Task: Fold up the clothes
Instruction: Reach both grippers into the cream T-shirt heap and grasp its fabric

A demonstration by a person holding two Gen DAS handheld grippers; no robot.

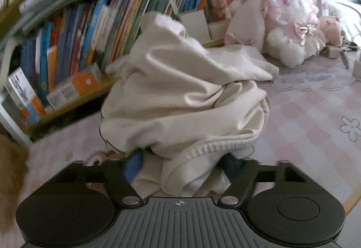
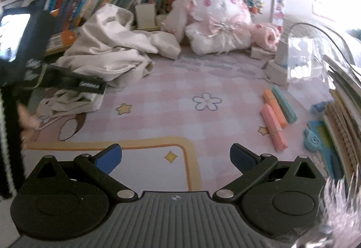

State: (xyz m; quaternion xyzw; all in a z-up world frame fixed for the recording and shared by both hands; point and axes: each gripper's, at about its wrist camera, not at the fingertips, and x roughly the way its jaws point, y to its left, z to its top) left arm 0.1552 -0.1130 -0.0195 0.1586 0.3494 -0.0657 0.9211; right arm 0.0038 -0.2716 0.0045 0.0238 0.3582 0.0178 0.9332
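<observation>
A crumpled cream-white garment (image 1: 180, 99) lies in a heap on the pink checked mat (image 1: 304, 112). My left gripper (image 1: 182, 164) is at its near ribbed hem, and the cloth bunches between the blue pads (image 1: 133, 166), covering the fingertips. In the right wrist view the same garment (image 2: 108, 53) lies at the far left, with the left gripper's dark body (image 2: 74, 83) over its near edge. My right gripper (image 2: 176, 155) is open and empty, low over the mat (image 2: 180, 117) near its orange border.
A shelf of books (image 1: 90, 33) stands behind the garment. A white and pink plush toy (image 2: 221, 22) sits at the back. Pastel bars (image 2: 275, 112), a white stand (image 2: 279, 67), a blue toy (image 2: 312, 139) and stacked notebooks (image 2: 340, 117) lie on the right.
</observation>
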